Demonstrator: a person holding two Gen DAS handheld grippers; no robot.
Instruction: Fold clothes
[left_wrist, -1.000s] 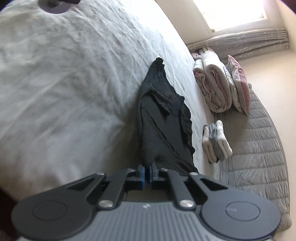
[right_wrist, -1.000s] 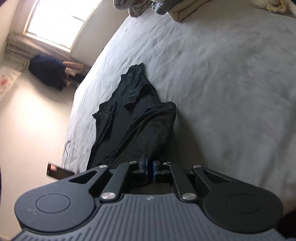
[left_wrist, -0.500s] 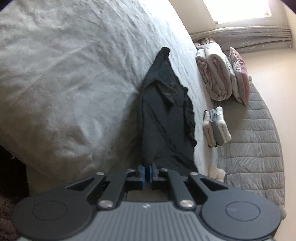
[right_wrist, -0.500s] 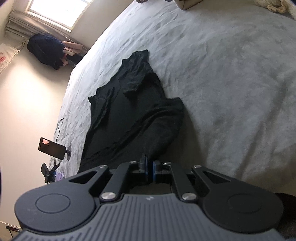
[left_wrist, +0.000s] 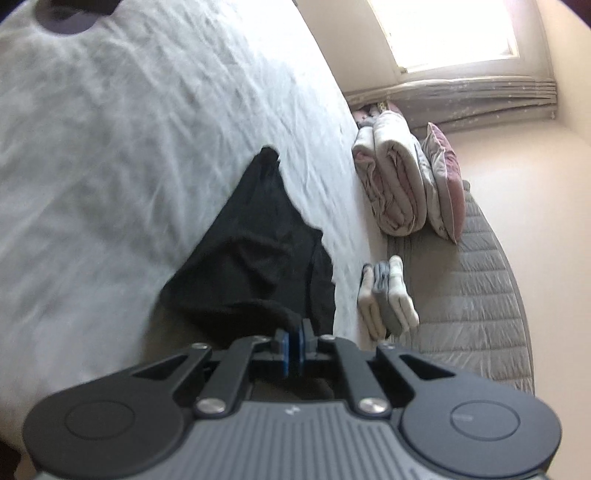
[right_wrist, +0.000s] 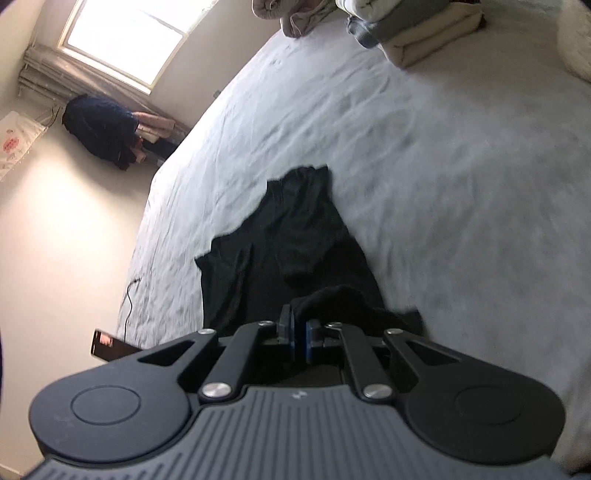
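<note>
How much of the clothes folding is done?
Some: small folded stacks sit beside the bed sheet. In hand: the left gripper and right gripper each pinch an edge of the black garment, which lies spread and unfolded. Folding it is left.

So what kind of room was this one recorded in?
Most likely a bedroom. A large bed with a light grey sheet fills both views, folded bedding and a pillow are stacked near a window, and a black garment lies spread on the bed.
</note>
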